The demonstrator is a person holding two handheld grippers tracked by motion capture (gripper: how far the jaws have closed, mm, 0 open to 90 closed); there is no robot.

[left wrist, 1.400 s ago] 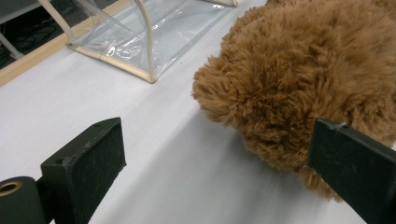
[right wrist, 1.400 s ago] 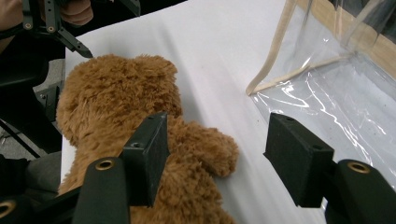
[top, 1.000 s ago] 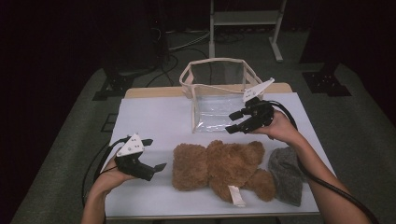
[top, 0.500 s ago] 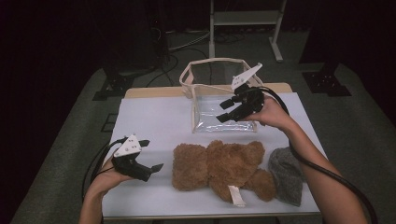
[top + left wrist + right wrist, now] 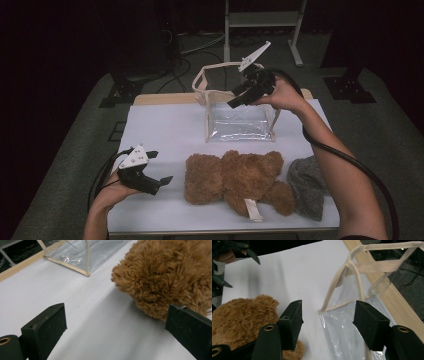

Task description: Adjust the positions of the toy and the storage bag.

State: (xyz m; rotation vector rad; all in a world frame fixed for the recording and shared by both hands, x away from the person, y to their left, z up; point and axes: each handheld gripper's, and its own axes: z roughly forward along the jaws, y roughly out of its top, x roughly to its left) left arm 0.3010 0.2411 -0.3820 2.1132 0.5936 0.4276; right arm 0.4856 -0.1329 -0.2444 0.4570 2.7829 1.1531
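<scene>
A brown teddy bear lies on its back along the near side of the white table. Behind it stands a clear plastic bag with cream straps, mouth up. My right gripper hovers over the bag's right rim, jaws open with nothing between the pads; in the right gripper view the bag's strapped corner lies below them. My left gripper rests low near the table's left front, open, just left of the bear. Its own view shows the bear's fur close to one jaw, not touching.
A grey knitted cloth lies at the bear's right, under my right forearm. A wooden strip edges the table's far side. Beyond it are a dark floor, cables and a metal stand. Bare tabletop stretches left of the bag.
My right gripper has risen and moved away from me, from beside the bag's front right corner to above its rim. The left gripper, bear and bag have stayed put.
</scene>
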